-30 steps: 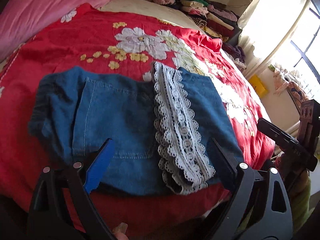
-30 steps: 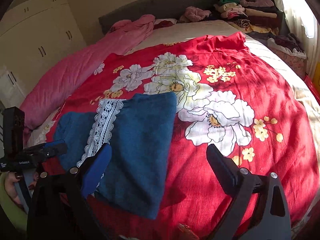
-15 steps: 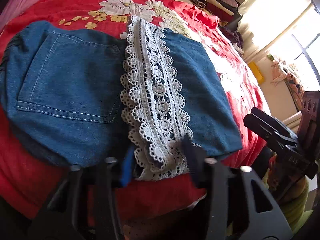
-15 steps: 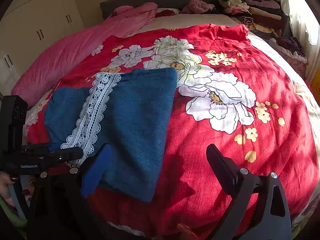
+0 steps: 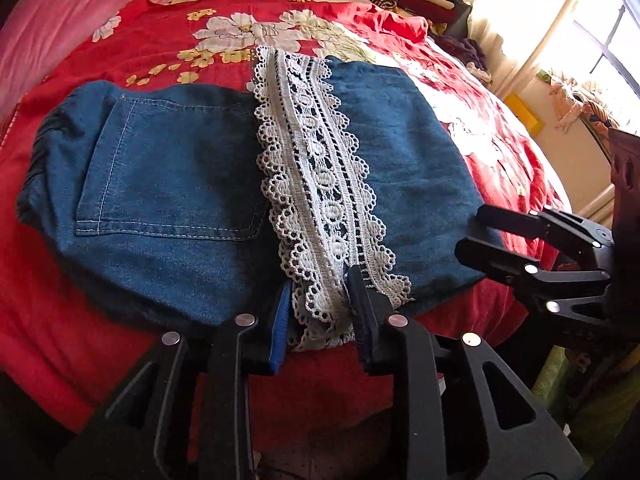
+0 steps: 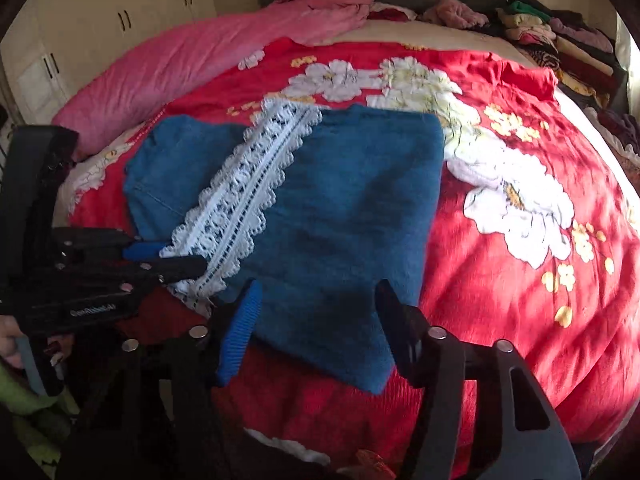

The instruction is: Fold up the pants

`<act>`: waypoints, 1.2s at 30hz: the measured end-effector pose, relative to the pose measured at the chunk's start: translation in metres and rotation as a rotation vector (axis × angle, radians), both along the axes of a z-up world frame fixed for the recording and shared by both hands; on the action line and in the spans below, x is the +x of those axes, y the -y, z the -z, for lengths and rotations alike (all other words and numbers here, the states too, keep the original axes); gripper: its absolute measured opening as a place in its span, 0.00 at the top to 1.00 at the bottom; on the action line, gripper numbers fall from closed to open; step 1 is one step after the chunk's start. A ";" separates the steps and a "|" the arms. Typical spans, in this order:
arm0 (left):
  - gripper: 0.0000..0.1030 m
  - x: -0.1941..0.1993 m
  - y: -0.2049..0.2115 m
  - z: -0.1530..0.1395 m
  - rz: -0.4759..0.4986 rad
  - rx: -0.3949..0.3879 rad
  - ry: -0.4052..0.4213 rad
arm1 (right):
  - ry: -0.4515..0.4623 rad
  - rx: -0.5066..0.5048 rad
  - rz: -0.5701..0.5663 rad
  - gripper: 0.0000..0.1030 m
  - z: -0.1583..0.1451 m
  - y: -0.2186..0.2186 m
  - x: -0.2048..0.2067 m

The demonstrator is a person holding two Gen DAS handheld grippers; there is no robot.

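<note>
Item, left: your left claw (image 5: 318,300), clenched on the near end of the lace band (image 5: 316,176).

Item, centre: denim pants (image 5: 168,184), flat on the red floral bedspread (image 5: 120,52), lying left to right, waistband at the left, lace running near to far.

Item, right: your right claw (image 6: 316,320), jaws just closing, straddling the near hem of the pants at its right end, pads not yet pressing. Both claws sit on the near edge; the fold likely carries it far.
</note>
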State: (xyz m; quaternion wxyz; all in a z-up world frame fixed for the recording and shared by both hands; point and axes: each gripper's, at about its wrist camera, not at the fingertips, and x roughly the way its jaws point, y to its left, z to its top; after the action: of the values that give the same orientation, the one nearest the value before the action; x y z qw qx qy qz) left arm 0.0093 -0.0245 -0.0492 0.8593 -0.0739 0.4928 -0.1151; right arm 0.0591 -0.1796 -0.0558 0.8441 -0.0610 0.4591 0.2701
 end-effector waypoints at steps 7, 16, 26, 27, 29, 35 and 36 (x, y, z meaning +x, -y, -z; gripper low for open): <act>0.73 0.000 -0.001 0.003 0.003 -0.011 -0.008 | -0.034 -0.036 0.007 0.56 0.017 0.008 0.000; 0.65 -0.004 -0.001 -0.005 -0.002 0.001 0.004 | -0.010 -0.017 0.031 0.39 0.004 0.011 -0.004; 0.55 -0.011 -0.001 -0.020 -0.005 0.028 0.046 | 0.024 0.023 0.055 0.24 -0.015 0.019 -0.006; 0.53 -0.012 -0.002 -0.021 -0.007 0.030 0.049 | 0.028 0.024 0.056 0.24 -0.017 0.019 -0.006; 0.49 -0.013 -0.004 -0.025 -0.014 0.032 0.058 | 0.040 0.030 0.056 0.17 -0.022 0.019 -0.007; 0.32 -0.017 -0.014 -0.035 -0.047 0.045 0.092 | 0.073 0.047 0.060 0.11 -0.037 0.018 -0.006; 0.27 -0.018 -0.017 -0.037 -0.054 0.048 0.097 | 0.079 0.049 0.061 0.11 -0.040 0.017 -0.005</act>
State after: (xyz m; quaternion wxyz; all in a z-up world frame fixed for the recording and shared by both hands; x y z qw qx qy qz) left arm -0.0086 -0.0076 -0.0119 0.8866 -0.0608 0.4509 -0.0834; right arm 0.0536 -0.1967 -0.0162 0.8707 -0.0371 0.4203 0.2526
